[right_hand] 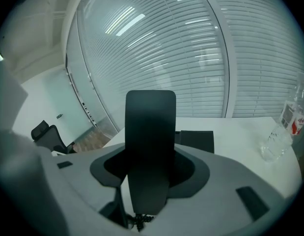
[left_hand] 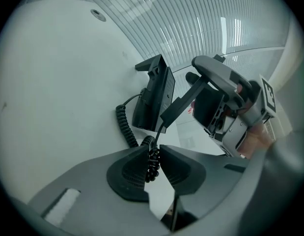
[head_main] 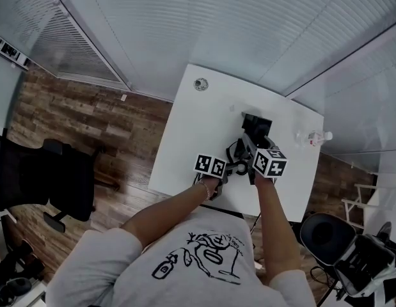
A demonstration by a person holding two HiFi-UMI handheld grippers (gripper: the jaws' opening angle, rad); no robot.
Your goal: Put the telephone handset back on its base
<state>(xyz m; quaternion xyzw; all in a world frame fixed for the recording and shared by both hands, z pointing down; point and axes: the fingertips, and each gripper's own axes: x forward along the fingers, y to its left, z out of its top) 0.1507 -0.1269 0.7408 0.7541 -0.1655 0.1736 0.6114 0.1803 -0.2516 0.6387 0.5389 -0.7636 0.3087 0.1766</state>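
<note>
Cord (left_hand: pixel 123 126) pinched in near-shut left gripper (left_hand: pixel 152 155) (springy, will tug). Right gripper (right_hand: pixel 149 168), jaws wide, clamps handset (right_hand: pixel 151 117) across its width: rigid, light, I reckon.

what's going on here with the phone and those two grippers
A person at a white table holds a gripper in each hand. The right gripper is clamped on the black handset, held up close beside the base, which stands on the table. The left gripper pinches the coiled cord. The handset is not yet back on the base.
</note>
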